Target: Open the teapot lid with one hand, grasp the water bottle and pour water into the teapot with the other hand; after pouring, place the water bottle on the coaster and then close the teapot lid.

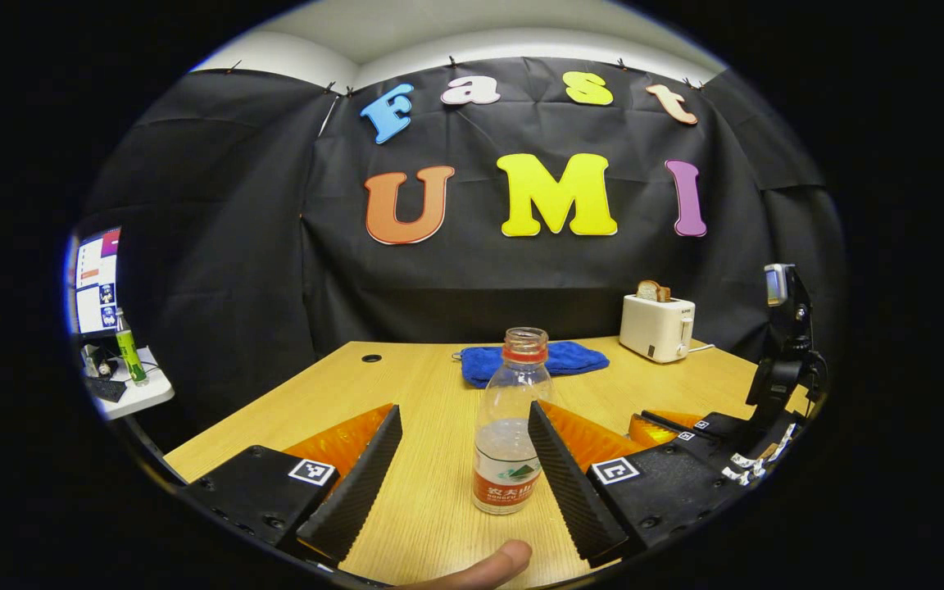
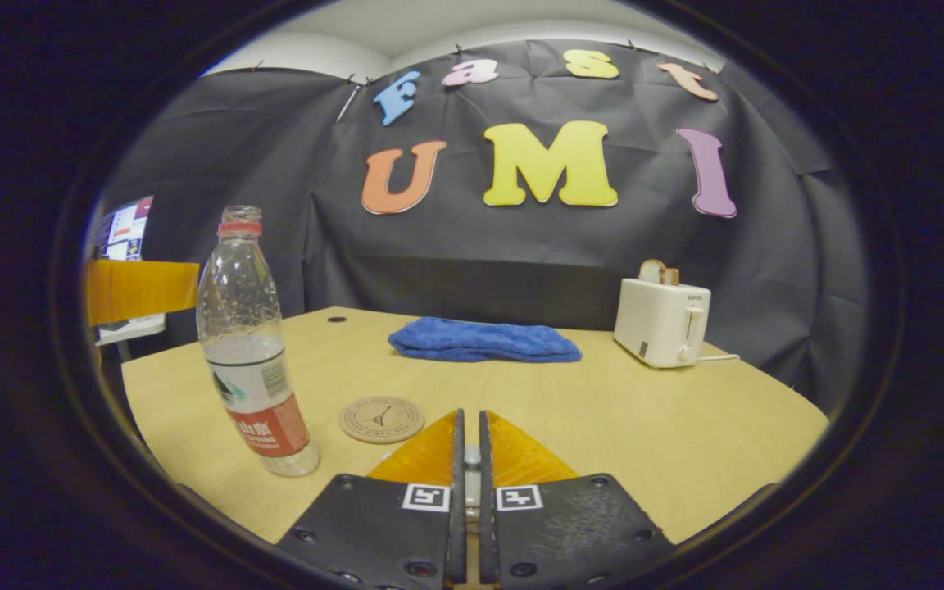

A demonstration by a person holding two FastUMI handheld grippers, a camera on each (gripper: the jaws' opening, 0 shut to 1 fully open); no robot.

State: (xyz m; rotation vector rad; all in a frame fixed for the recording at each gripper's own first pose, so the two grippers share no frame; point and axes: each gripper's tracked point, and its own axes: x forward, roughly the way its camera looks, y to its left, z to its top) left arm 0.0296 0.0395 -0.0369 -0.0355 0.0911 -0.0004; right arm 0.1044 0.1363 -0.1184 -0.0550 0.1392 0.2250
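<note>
A: Since the cap's off, the water bottle (image 1: 510, 434) has to stay upright until it's over the pot. It stands on the tabletop (image 1: 431, 393) near the front edge, between the spread fingers of the left gripper (image 1: 465, 471). Right finger is just beside it; can't tell if it touches. Left finger is well apart.

B: Fill level?

A: Roughly a third, so I'd judge it light. Thin clear plastic, so the wall will likely buckle under a hard squeeze. The label band looks like the place to grip: low, and probably less slick than the bare wall.

B: Other side?

A: In the right gripper view the coaster (image 2: 381, 419) lies just right of the bottle, near the front edge. Right gripper (image 2: 468, 467) has its fingers pressed together, nothing between them. Blue cloth (image 2: 484, 340) and toaster (image 2: 660, 321) sit toward the back edge.
</note>
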